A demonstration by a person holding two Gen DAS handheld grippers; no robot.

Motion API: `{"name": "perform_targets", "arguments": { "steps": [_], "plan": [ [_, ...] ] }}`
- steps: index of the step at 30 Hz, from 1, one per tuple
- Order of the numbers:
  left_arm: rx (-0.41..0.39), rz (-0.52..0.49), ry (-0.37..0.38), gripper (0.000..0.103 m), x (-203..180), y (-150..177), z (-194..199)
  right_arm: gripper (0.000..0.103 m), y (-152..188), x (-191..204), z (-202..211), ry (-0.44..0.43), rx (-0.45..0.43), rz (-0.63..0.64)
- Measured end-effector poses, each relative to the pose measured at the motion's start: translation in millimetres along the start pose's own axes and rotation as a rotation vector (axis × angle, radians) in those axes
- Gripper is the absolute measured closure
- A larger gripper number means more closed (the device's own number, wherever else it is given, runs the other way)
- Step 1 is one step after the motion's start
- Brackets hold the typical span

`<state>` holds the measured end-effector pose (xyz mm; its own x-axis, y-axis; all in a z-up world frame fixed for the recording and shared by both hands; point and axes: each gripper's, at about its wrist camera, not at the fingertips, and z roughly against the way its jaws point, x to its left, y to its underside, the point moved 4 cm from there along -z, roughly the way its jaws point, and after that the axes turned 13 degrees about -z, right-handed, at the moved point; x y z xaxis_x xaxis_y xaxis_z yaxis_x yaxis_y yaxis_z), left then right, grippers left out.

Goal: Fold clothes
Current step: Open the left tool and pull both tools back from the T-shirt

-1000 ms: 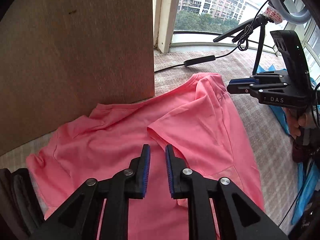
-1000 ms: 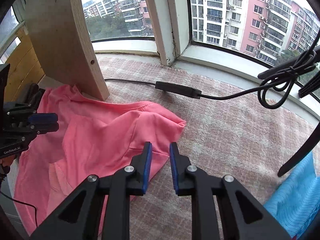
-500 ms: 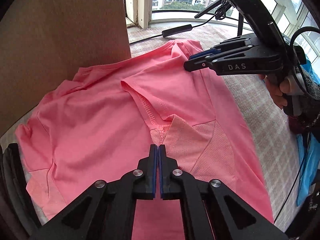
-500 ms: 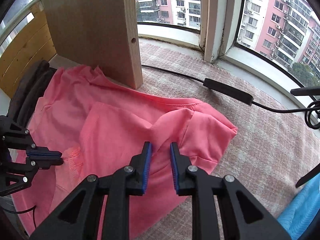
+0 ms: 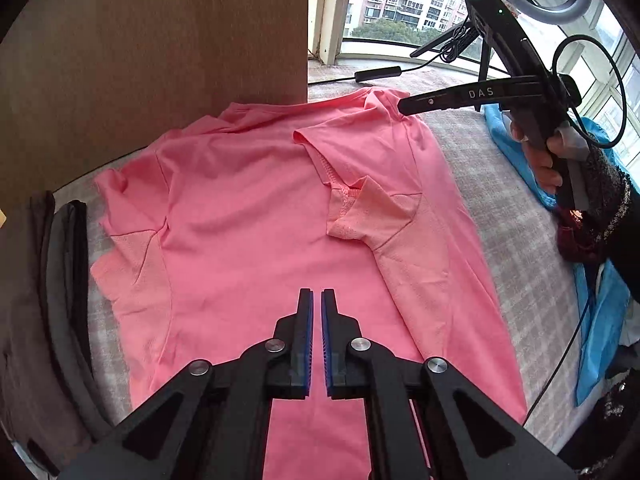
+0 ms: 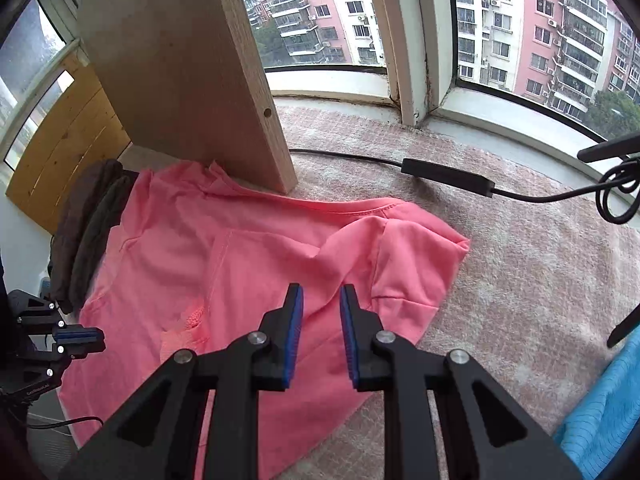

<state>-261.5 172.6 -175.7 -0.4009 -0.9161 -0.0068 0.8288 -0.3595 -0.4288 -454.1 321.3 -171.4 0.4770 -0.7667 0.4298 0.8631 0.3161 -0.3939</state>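
A pink T-shirt [image 5: 248, 240] lies spread on the checked cover, with its right sleeve [image 5: 360, 168] folded in over the chest. My left gripper [image 5: 317, 300] hovers over the lower middle of the shirt. Its blue pads are almost touching and hold nothing. It also shows at the left edge of the right wrist view, left gripper [image 6: 80, 336]. My right gripper [image 6: 321, 296] stands open over the shirt [image 6: 248, 264], near the folded shoulder. In the left wrist view the right gripper [image 5: 404, 106] has its tip above the collar end, with a hand on its handle.
A wooden board [image 5: 160, 60] stands upright behind the shirt. Dark folded clothes [image 5: 48, 280] lie to the left. Blue cloth [image 5: 600, 320] lies to the right. A black cable with an inline box [image 6: 448, 178] runs along the window sill, near a tripod [image 5: 480, 60].
The left gripper went from open to shut and drew back from the sleeve toward the hem. The right gripper, still open, moved in over the shirt's shoulder.
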Motion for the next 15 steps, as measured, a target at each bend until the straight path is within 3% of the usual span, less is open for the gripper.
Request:
{"name": "perform_targets", "arguments": {
  "steps": [2, 6, 10, 12, 15],
  "plan": [
    [-0.012, 0.027, -0.012, 0.098, -7, 20, 32, 0.084, 2, 3, 35, -0.07, -0.027, -0.028],
    [-0.011, 0.127, -0.046, 0.087, -30, 88, 86, 0.084, -3, 2, 118, -0.161, -0.107, -0.062],
    [0.004, 0.23, -0.071, 0.086, -65, 158, 125, 0.065, 4, -5, 194, -0.278, -0.13, -0.099],
    [0.009, 0.278, -0.077, 0.079, -84, 191, 143, 0.063, 28, 5, 196, -0.27, -0.077, -0.051],
    [-0.011, 0.209, 0.024, 0.074, -147, 197, 115, 0.063, 85, 30, 171, -0.186, 0.028, 0.074]
  ]
}}
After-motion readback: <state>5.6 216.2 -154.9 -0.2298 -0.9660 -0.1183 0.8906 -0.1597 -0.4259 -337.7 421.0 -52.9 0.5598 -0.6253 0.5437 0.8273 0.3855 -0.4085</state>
